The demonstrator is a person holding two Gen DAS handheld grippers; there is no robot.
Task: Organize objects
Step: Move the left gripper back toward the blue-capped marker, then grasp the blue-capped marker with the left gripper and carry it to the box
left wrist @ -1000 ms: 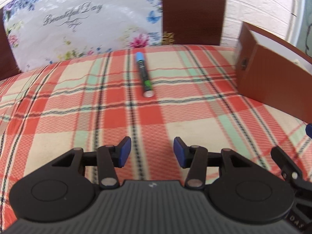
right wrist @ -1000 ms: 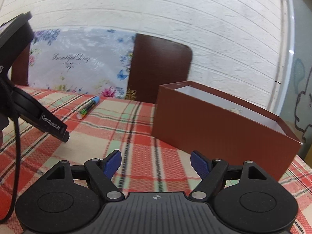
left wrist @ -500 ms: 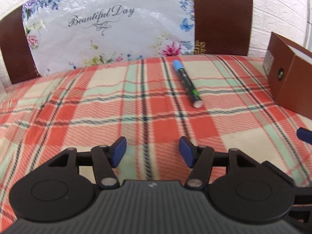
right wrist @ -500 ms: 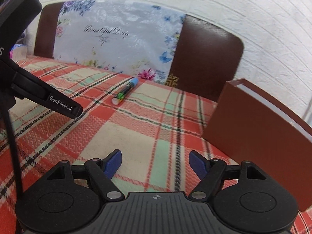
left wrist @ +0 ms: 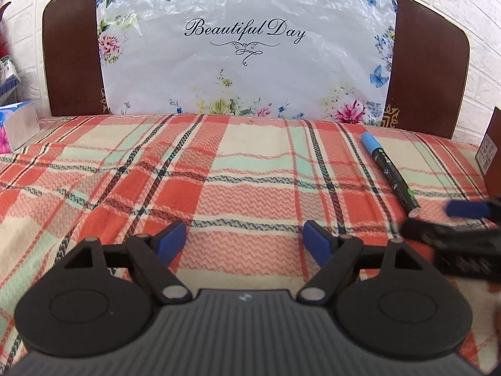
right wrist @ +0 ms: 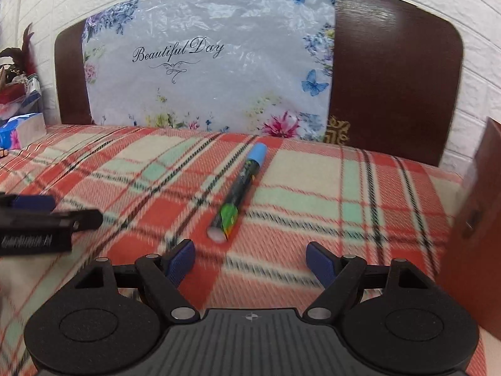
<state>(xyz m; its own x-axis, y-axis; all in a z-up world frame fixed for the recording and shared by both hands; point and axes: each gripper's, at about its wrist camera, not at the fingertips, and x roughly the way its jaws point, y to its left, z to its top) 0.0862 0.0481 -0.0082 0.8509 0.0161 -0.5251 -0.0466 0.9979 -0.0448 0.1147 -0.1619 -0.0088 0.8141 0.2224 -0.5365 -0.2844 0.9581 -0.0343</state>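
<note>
A black marker (right wrist: 241,188) with a blue cap lies on the plaid cloth, its white end nearest me. My right gripper (right wrist: 250,260) hangs just short of that end, aimed at it, jaws opening a little with nothing between them. In the left wrist view the same marker (left wrist: 389,169) lies off to the right. There my left gripper (left wrist: 245,241) hovers over bare cloth with its jaws opening and empty. The right gripper's fingers (left wrist: 466,210) reach in at that view's right edge, close to the marker's white end.
A brown box (right wrist: 476,206) stands on the right side of the table (left wrist: 219,169). Behind the table stands a dark chair back (left wrist: 429,62) draped with a flowered plastic sheet (left wrist: 244,47). A tissue pack (left wrist: 15,122) sits at the far left.
Both grippers swung left: the box slid nearly out of view and the marker moved to the middle of the right wrist view. The left jaws spread wider.
</note>
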